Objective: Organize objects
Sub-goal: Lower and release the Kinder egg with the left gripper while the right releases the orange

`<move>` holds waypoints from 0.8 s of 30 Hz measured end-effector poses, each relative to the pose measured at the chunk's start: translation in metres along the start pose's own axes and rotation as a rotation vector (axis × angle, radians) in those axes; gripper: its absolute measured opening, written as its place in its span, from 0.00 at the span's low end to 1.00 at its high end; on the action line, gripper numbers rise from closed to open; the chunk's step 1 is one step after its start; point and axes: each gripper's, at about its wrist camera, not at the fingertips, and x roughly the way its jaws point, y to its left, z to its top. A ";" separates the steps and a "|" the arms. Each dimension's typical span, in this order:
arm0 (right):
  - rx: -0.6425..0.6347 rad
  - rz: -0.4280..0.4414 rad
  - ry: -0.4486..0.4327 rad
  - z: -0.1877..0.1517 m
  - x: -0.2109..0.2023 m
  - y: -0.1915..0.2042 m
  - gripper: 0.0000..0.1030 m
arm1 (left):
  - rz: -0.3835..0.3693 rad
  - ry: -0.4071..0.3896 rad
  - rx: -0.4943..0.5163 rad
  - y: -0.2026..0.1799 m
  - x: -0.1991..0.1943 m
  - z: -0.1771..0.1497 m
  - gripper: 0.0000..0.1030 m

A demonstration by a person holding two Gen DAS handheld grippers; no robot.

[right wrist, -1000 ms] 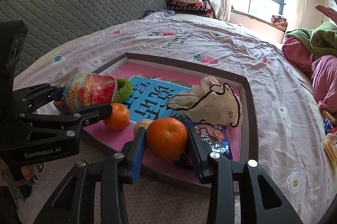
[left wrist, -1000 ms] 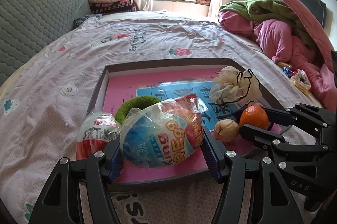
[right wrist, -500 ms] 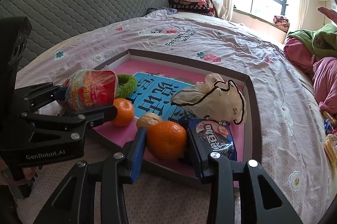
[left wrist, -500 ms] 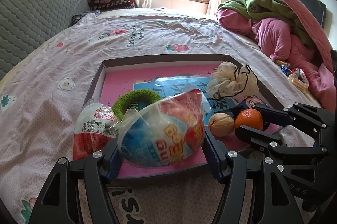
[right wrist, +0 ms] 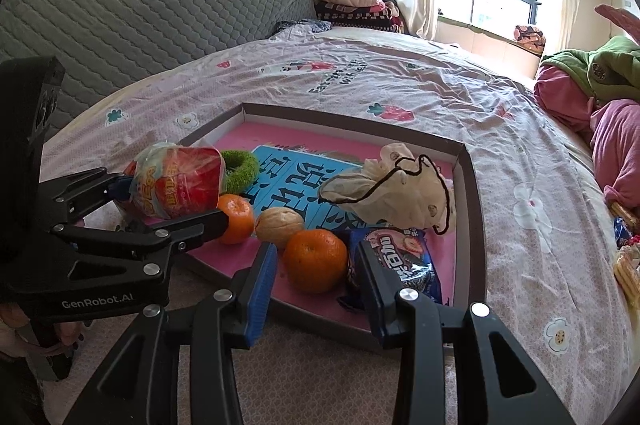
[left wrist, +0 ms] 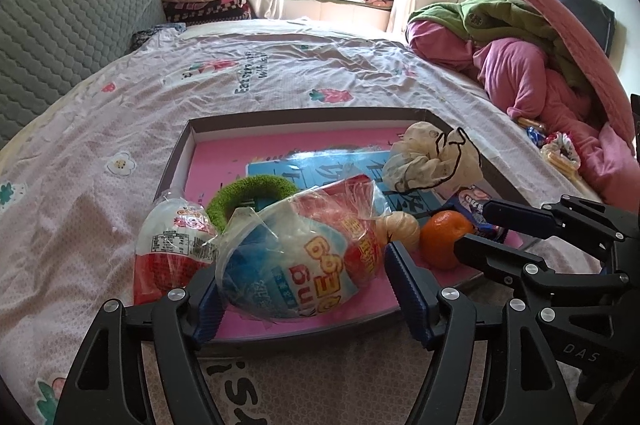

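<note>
the shallow box tray (left wrist: 182,157) lies on the bed, and both tools sit at its near edge, the left one over the near left corner, the right one over the near right part. the left tool (left wrist: 302,289) has a wrapped snack egg (left wrist: 296,257) between its blue pads, long axis lying crosswise from pad to pad; the left pad presses the wrapper, while the right pad looks a little clear of it, so i judge the hold loose or just being let go, with the egg low over the pink floor of the tray. a second egg packet (left wrist: 172,249) lies just to its left at the tray's corner, a green ring (left wrist: 256,189) behind. the right tool (right wrist: 316,265) stands half open around an orange (right wrist: 316,260) resting on the tray floor; gaps show on both sides, so it holds nothing. a walnut (right wrist: 279,221) and another orange (right wrist: 236,213) lie just left of it, a blue biscuit packet (right wrist: 404,257) touching on the right, a drawstring pouch (right wrist: 396,189) beyond. each thing lies straight ahead of its own tool, so the coming move seems a pull straight back.
</note>
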 end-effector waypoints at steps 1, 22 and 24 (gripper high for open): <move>0.001 0.000 -0.002 0.000 -0.001 0.000 0.39 | -0.001 0.000 0.000 0.001 0.000 0.001 0.73; 0.041 -0.017 -0.013 0.002 -0.008 -0.008 0.45 | -0.007 0.021 -0.021 0.006 0.003 0.002 0.73; 0.045 -0.019 -0.020 0.002 -0.009 -0.009 0.45 | -0.015 0.010 -0.031 0.007 0.002 0.003 0.73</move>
